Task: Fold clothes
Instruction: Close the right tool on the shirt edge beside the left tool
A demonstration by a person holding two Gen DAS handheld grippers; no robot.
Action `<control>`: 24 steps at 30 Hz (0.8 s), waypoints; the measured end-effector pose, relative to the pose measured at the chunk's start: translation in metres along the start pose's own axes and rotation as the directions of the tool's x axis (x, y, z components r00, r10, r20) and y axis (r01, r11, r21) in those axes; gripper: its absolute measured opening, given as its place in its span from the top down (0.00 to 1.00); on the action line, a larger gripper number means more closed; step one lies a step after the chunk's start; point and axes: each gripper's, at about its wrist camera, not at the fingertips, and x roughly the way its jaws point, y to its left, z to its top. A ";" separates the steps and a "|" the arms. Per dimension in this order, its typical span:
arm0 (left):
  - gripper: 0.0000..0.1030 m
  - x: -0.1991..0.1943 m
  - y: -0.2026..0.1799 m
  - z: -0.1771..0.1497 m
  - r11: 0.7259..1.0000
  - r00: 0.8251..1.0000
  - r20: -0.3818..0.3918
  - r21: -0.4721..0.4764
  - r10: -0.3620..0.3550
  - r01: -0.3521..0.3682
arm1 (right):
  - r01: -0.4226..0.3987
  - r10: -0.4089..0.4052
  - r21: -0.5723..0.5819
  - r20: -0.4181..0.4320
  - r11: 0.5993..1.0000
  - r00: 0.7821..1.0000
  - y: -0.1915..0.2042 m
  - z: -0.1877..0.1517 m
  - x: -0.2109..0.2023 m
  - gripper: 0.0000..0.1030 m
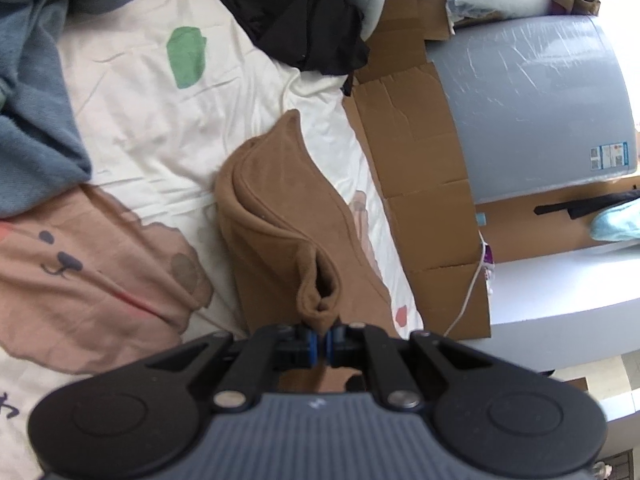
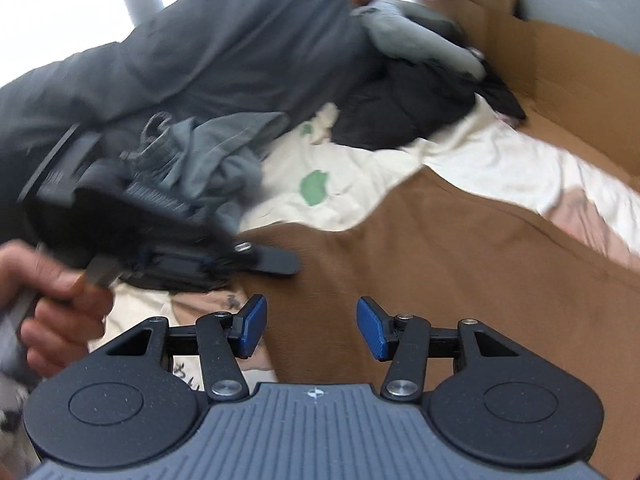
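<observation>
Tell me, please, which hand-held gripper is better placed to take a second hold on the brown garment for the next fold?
Probably the right hand-held gripper: its jaws stand open and empty just above the brown garment. The left hand-held gripper is already shut on a bunched edge of that garment, so it is occupied.

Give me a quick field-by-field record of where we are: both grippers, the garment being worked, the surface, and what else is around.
left gripper: shut on a bunched edge of the brown fleece garment
right gripper: open, empty, above the garment
garment state: partly folded, edge lifted by the left gripper
surface: cream printed bedsheet
nearby clothes: blue-grey knit garment and black garment, unfolded
bedside: flattened brown cardboard
</observation>
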 end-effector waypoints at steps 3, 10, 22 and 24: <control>0.96 0.003 -0.005 0.003 1.000 1.000 -0.012 -0.007 -0.008 0.008 | 0.030 -0.031 -0.057 -0.009 0.998 0.999 0.014 0.004 0.008 0.45; 0.96 0.008 -0.017 0.005 1.000 0.999 -0.043 -0.021 -0.014 0.013 | 0.127 -0.129 -0.124 -0.011 0.984 0.992 0.035 0.012 0.029 0.45; 0.96 0.010 -0.024 0.018 0.995 0.995 -0.101 -0.098 0.003 -0.013 | 0.278 -0.292 -0.216 -0.034 0.936 0.956 0.047 0.023 0.048 0.51; 0.96 0.011 -0.025 0.022 0.993 0.995 -0.103 -0.115 -0.002 -0.010 | 0.288 -0.303 -0.229 -0.032 0.930 0.952 0.048 0.025 0.049 0.51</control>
